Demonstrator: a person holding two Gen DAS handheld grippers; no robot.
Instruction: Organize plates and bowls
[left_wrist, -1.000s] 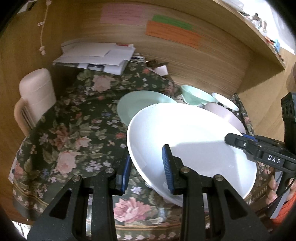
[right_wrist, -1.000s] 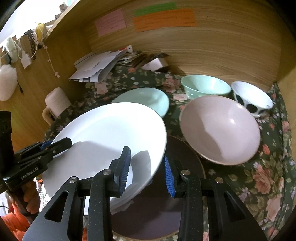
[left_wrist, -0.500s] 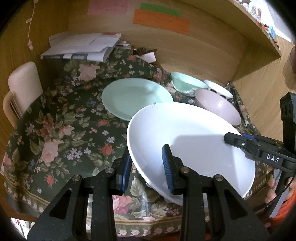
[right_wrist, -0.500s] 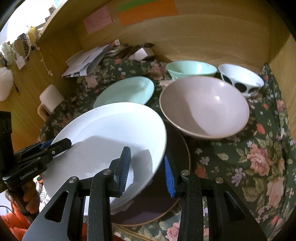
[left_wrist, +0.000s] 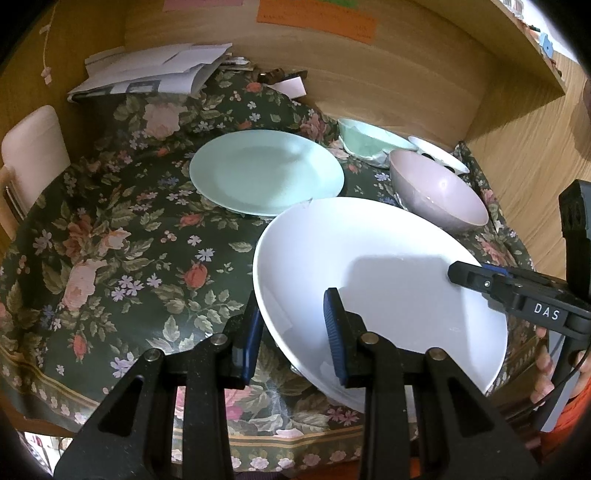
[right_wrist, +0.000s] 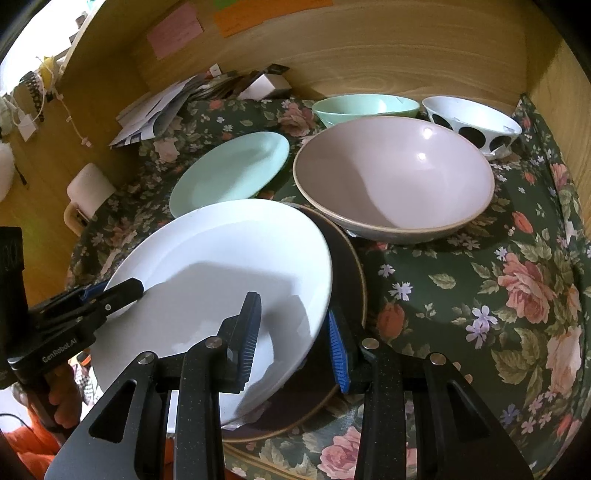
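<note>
Over the near edge of the flowered tablecloth (left_wrist: 122, 236), both grippers clamp the white plate (left_wrist: 373, 280) by opposite rims, lifted and tilted above a dark plate (right_wrist: 347, 280). Left gripper (left_wrist: 291, 332) and right gripper (right_wrist: 293, 332) each have jaws narrowed onto the rim. Glazed, stiff and breakable, it looks slippery; rim holds seem wisest.

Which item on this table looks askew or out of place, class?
The white plate sits tilted, not flat: both grippers, left gripper and right gripper, straddle its rim, over a dark plate. The remaining bowls and the green plate rest level on the floral cloth.
</note>
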